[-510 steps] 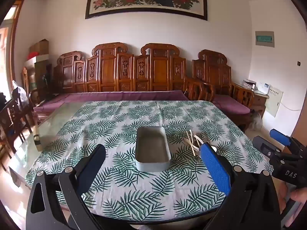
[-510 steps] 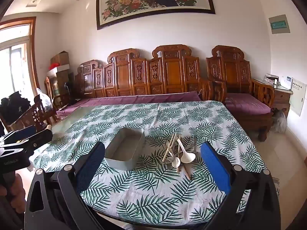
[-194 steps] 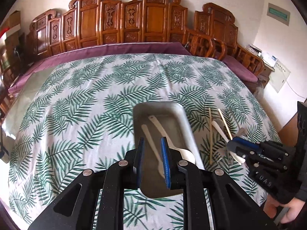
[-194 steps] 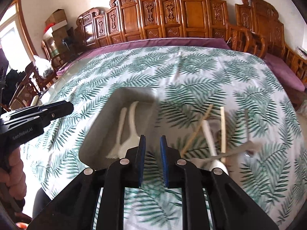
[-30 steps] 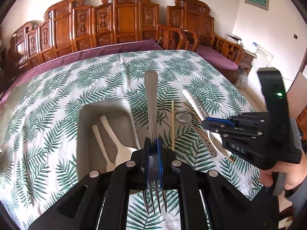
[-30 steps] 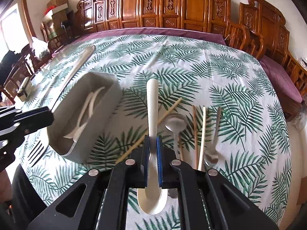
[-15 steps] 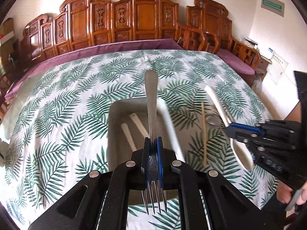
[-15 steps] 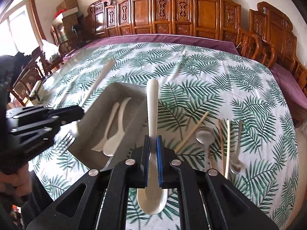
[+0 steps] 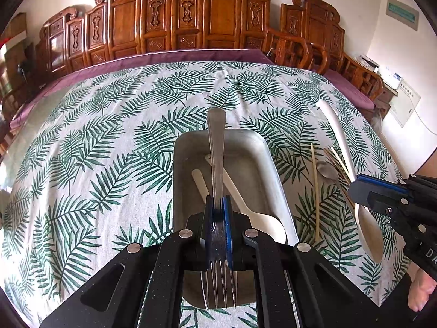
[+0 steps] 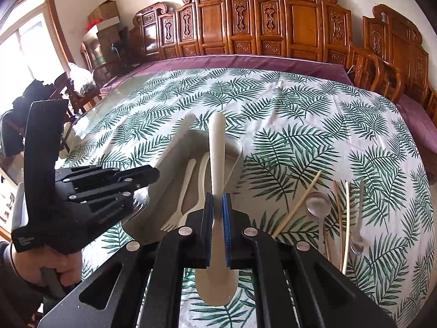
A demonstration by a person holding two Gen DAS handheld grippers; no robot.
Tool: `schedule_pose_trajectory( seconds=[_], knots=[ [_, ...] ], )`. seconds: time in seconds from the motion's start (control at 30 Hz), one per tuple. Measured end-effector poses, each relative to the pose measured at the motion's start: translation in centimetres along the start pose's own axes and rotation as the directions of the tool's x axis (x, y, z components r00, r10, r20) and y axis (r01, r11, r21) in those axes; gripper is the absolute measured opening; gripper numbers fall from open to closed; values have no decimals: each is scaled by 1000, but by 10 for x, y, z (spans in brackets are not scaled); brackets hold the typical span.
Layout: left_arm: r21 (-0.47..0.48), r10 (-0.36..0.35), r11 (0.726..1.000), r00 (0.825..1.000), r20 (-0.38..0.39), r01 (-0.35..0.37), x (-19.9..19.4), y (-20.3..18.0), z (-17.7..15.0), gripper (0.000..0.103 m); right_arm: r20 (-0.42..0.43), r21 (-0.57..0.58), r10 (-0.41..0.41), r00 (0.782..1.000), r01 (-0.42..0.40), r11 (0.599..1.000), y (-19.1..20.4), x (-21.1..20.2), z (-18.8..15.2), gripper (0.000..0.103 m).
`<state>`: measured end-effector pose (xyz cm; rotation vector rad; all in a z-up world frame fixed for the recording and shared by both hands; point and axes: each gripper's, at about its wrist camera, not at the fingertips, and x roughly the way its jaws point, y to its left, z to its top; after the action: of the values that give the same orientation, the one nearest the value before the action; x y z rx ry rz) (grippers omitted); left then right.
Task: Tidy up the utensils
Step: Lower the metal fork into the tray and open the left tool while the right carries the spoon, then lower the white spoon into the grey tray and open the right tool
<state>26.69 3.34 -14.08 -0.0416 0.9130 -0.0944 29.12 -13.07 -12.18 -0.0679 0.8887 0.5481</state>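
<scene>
Left gripper [image 9: 218, 213]: jaws clamped on a metal fork [image 9: 217, 164], handle pointing away, tines toward the camera, held above a grey rectangular tray [image 9: 273, 164].

Right gripper [image 10: 218, 210]: jaws clamped on a white plastic spoon [image 10: 216, 150], handle pointing away, bowl toward the camera, held over the tray's right edge.

Tray contents: one white plastic fork [image 10: 180, 202] and one white plastic spoon [image 10: 200, 188], lying side by side.

Right of the tray, on the palm-leaf tablecloth [image 10: 300, 114]: several wooden chopsticks [image 10: 297, 205], a metal spoon [image 10: 316, 202] and a second metal utensil [image 10: 357, 224], loosely parallel.

Far side: a carved wooden bench [image 9: 191, 27] with a purple cushion.
</scene>
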Motion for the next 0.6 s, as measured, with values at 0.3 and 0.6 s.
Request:
schedule_pose_trajectory(
  seconds=[0.3, 0.6],
  knots=[
    [-24, -12, 1000, 999, 39, 13, -11, 13, 3, 7, -15, 6, 12, 1000, -12, 1000, 11, 17, 7, 8],
    [-38, -7, 999, 998, 64, 9, -29, 39, -3, 7, -46, 21, 36, 998, -35, 999, 32, 46, 12, 8]
  ],
)
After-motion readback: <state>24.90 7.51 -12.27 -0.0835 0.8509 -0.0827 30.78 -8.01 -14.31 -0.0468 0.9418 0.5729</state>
